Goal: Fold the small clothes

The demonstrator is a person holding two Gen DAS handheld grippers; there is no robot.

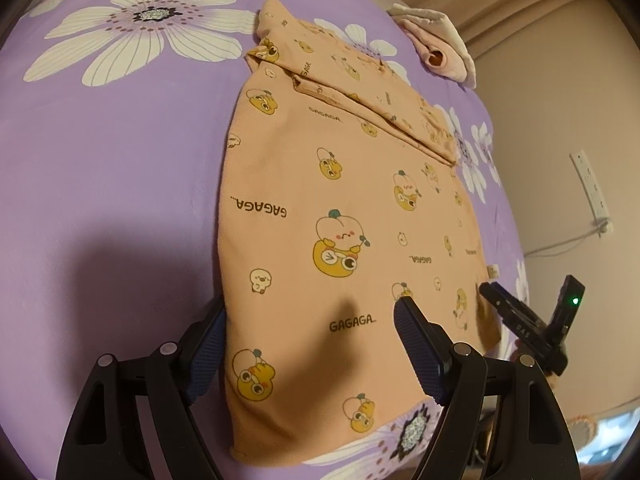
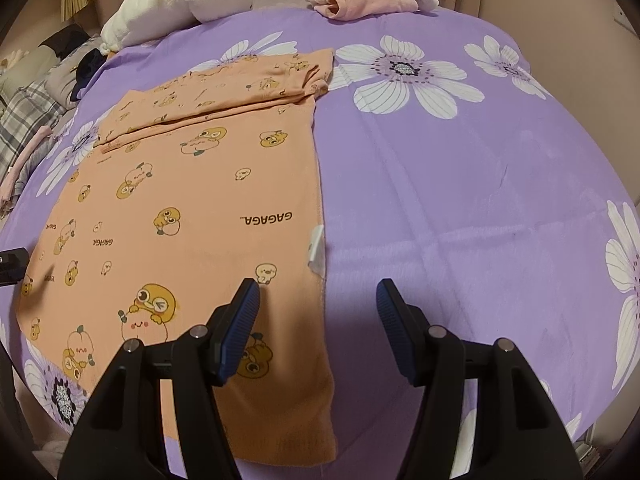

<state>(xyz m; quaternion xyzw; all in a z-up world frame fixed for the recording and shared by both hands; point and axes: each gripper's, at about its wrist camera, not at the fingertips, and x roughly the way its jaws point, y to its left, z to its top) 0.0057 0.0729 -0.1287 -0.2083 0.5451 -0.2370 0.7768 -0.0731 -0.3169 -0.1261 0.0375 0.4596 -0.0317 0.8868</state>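
Note:
A small orange garment [image 1: 328,200] printed with cartoon ducks and "GAGAGA" lies flat on the purple flowered bedsheet [image 1: 120,168]. Its sleeves are folded across the far end. My left gripper [image 1: 310,316] is open above the near hem, one finger over the sheet beside the garment's left edge and the other over the fabric. In the right wrist view the same garment [image 2: 192,208] fills the left half, with a white label [image 2: 316,246] on its right edge. My right gripper [image 2: 318,292] is open and straddles that edge. Neither gripper holds anything.
A rolled pink cloth [image 2: 360,0] and a white bundle [image 2: 176,4] lie at the far end of the bed. Plaid and grey fabrics [image 2: 24,120] sit off the left side. The other gripper [image 1: 520,320] shows at the right, near a wall socket with a cable [image 1: 592,188].

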